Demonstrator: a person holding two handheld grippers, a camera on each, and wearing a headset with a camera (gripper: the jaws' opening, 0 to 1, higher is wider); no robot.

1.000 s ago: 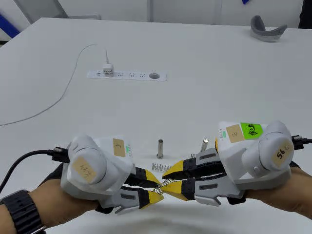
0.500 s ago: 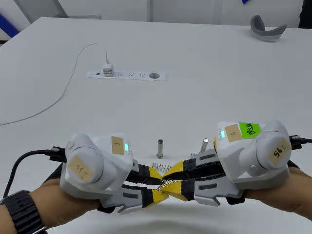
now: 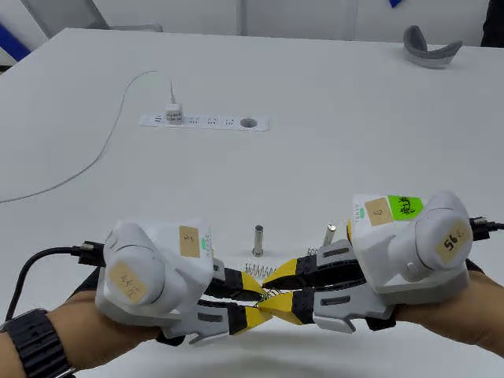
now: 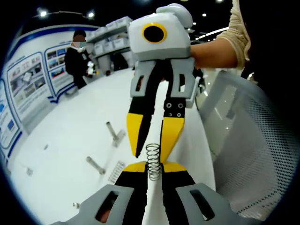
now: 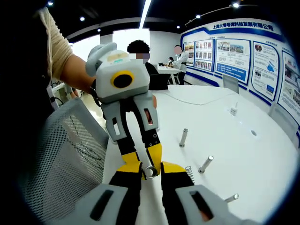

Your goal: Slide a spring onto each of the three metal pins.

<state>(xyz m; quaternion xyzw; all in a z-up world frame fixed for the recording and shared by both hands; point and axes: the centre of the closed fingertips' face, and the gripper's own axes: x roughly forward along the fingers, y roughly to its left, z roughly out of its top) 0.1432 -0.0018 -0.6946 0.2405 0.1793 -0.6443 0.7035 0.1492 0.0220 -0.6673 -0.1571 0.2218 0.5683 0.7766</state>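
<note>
The spring (image 4: 153,161) is a thin silvery coil with open turns. It sits low and centre in the head view, with its long axis running left to right between the two grippers. The left gripper (image 4: 153,175) has its jaws pinched on one end. The right gripper (image 4: 150,154) has its jaws slightly apart around the other end, and I can't tell whether they touch it. Just above, two metal pins (image 3: 258,240) (image 3: 329,234) stand on the white counter (image 3: 331,142).
</note>
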